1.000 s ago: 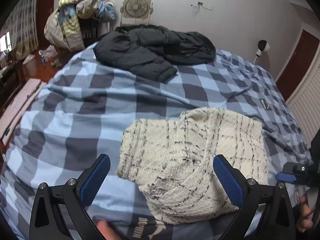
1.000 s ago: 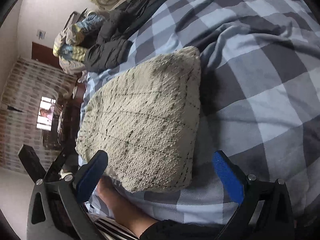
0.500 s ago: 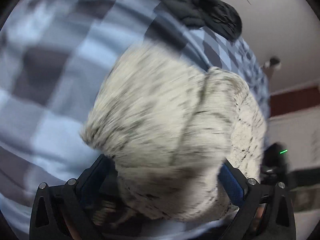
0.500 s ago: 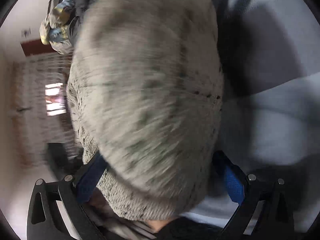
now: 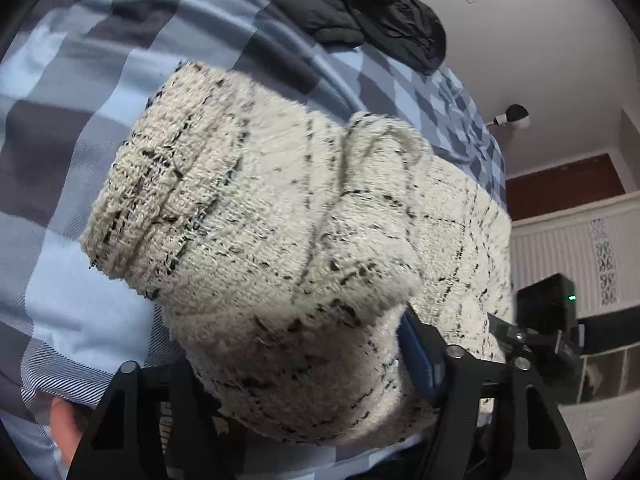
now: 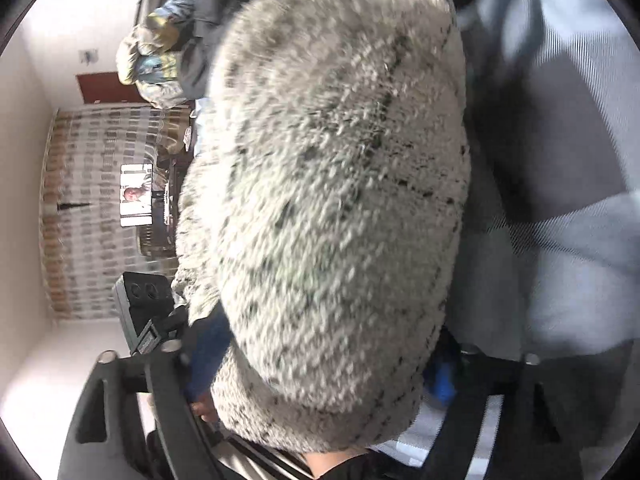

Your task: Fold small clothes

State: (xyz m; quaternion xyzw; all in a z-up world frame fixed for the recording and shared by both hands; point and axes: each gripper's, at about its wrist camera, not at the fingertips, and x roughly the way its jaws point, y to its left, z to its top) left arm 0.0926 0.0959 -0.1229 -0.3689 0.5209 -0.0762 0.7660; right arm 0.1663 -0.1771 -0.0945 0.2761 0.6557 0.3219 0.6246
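Note:
A folded cream knit garment with thin black lines (image 5: 280,248) fills both views, lifted off the blue-and-grey checked bedcover (image 5: 60,160). My left gripper (image 5: 304,364) is shut on its near end; only one blue pad (image 5: 416,356) shows, the other is hidden under the knit. In the right wrist view the same garment (image 6: 340,208) bulges between the fingers of my right gripper (image 6: 320,372), which is shut on its other near edge. Blue pads (image 6: 208,352) press in from both sides.
A black puffer jacket (image 5: 360,12) lies at the far side of the bed. The bedcover (image 6: 560,200) lies to the right of the garment. A pile of clothes (image 6: 168,52) sits by the wall. The other gripper's black body (image 5: 548,320) is at the right.
Both grippers moved in from open beside the flat folded garment, closed on its near edge and lifted it; it now bunches close to both cameras.

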